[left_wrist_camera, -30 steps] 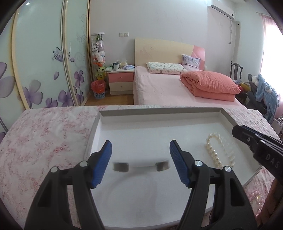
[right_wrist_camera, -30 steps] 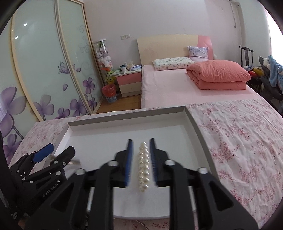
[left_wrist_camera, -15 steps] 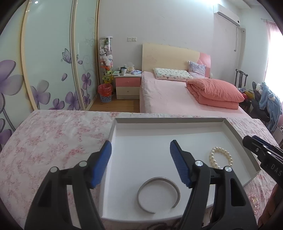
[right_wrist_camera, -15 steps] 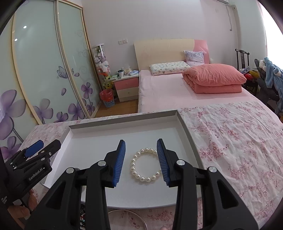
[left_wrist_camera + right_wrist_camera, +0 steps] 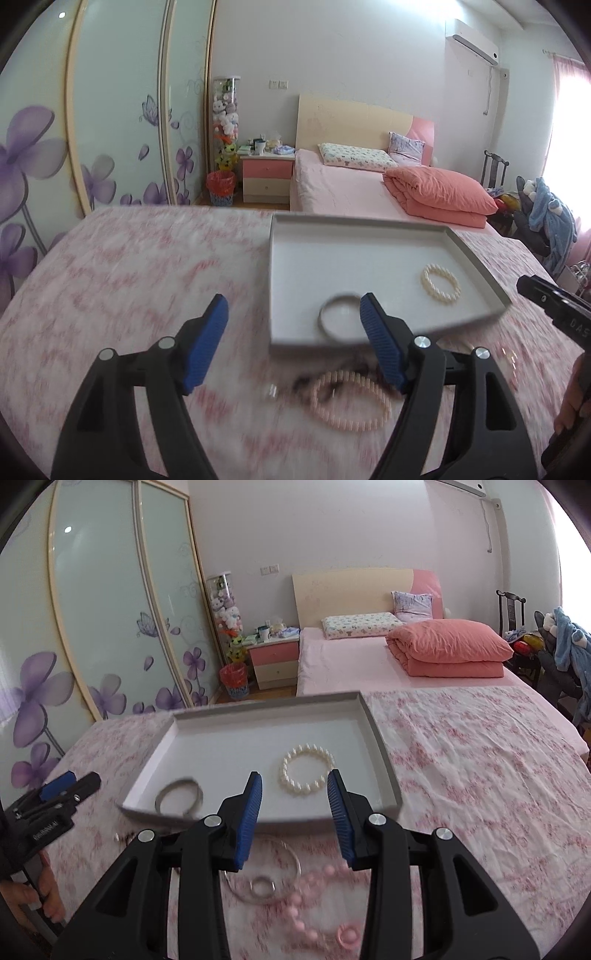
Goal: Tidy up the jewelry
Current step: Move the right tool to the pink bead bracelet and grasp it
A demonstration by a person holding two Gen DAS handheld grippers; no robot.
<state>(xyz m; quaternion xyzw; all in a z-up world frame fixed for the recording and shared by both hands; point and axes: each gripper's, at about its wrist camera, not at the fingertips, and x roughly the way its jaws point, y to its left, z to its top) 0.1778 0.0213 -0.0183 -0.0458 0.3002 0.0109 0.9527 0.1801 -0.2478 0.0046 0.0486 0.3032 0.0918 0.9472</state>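
A shallow grey tray (image 5: 476, 258) (image 5: 380, 738) lies on the pink floral cloth. In it lie a white pearl bracelet (image 5: 441, 283) (image 5: 307, 768) and a silver bangle (image 5: 332, 317) (image 5: 179, 796). On the cloth in front of the tray lie a pink bead bracelet (image 5: 349, 400), a pink bead string (image 5: 314, 904), a thin clear bangle (image 5: 291, 853) and a small silver ring (image 5: 263, 887). My left gripper (image 5: 293, 341) is open and empty, left of the tray's near corner. My right gripper (image 5: 294, 812) is open and empty, above the tray's near edge.
A small clear item (image 5: 271, 391) and dark jewelry (image 5: 303, 384) lie blurred on the cloth. A bed (image 5: 369, 664) with a folded orange quilt, a nightstand (image 5: 275, 661) and flower-painted wardrobe doors (image 5: 110, 620) stand behind.
Both grippers have drawn back and up from the tray. The right gripper has opened and left the pearl bracelet in the tray. The left gripper has shifted left.
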